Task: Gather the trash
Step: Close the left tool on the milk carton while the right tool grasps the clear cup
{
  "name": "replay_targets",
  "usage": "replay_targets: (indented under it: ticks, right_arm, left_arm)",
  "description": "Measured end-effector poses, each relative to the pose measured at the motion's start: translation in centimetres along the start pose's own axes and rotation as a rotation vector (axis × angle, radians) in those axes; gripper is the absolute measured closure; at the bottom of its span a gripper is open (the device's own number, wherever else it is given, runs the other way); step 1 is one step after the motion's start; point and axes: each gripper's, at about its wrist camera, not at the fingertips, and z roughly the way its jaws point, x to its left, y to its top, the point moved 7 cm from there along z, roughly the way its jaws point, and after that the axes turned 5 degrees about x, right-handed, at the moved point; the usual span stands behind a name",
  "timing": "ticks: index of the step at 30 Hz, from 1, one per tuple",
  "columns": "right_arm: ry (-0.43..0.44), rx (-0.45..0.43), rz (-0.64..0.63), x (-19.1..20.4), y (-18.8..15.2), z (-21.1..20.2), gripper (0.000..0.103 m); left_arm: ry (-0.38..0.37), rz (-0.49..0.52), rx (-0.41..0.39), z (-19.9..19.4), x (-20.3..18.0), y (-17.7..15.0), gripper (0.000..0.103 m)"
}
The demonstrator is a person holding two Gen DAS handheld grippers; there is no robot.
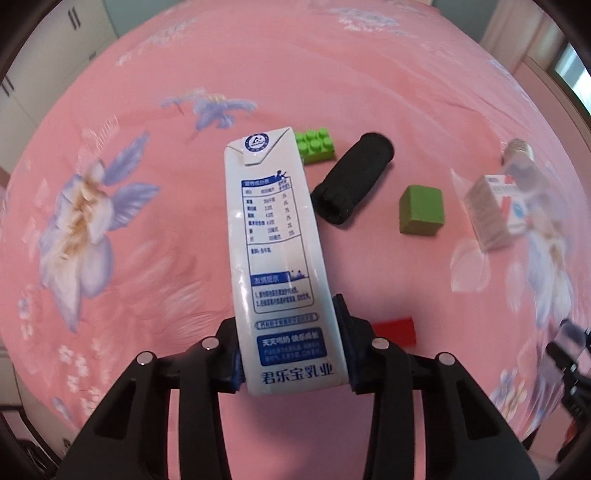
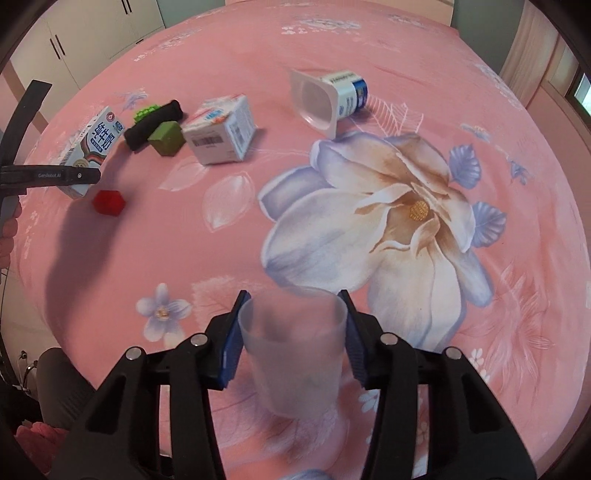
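My left gripper (image 1: 291,343) is shut on a tall white and blue milk carton (image 1: 275,251) and holds it above the pink flowered bedsheet. The carton also shows in the right wrist view (image 2: 94,147), with the left gripper on it. My right gripper (image 2: 293,328) is shut on a clear plastic cup (image 2: 295,350), mouth facing away. A white box (image 2: 221,129) and a tipped yogurt cup (image 2: 327,99) lie on the sheet further off. The white box also shows in the left wrist view (image 1: 496,210), blurred.
A green toy brick (image 1: 316,144), a black rolled sock (image 1: 351,181), a green cube (image 1: 421,214) and a red block (image 1: 395,330) lie near the carton. The red block (image 2: 109,202) also shows in the right wrist view. White wardrobes (image 2: 92,33) stand behind the bed.
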Motion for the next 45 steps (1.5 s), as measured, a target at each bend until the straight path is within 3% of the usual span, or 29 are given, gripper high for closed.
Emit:
replay_targets:
  ticks: [15, 23, 34, 45]
  right_arm:
    - [-0.033, -0.159, -0.082, 8.3, 1.1, -13.0, 0.055]
    - [-0.052, -0.254, -0.145, 13.7, -0.3, -20.7, 0.055]
    - [-0.046, -0.319, -0.202, 19.2, -4.7, -26.7, 0.055]
    - [0.005, -0.317, -0.260, 23.0, -9.9, -27.7, 0.055]
  left_arm:
    - [0.038, 0.206, -0.246, -15.1, 2.5, -5.6, 0.062]
    - [0.029, 0.323, -0.365, -22.6, 2.2, -10.3, 0.062]
    - [0.024, 0.409, -0.435, -27.2, 2.4, -17.3, 0.061]
    - [0.012, 0.457, -0.441, -27.5, 3.3, -23.0, 0.061]
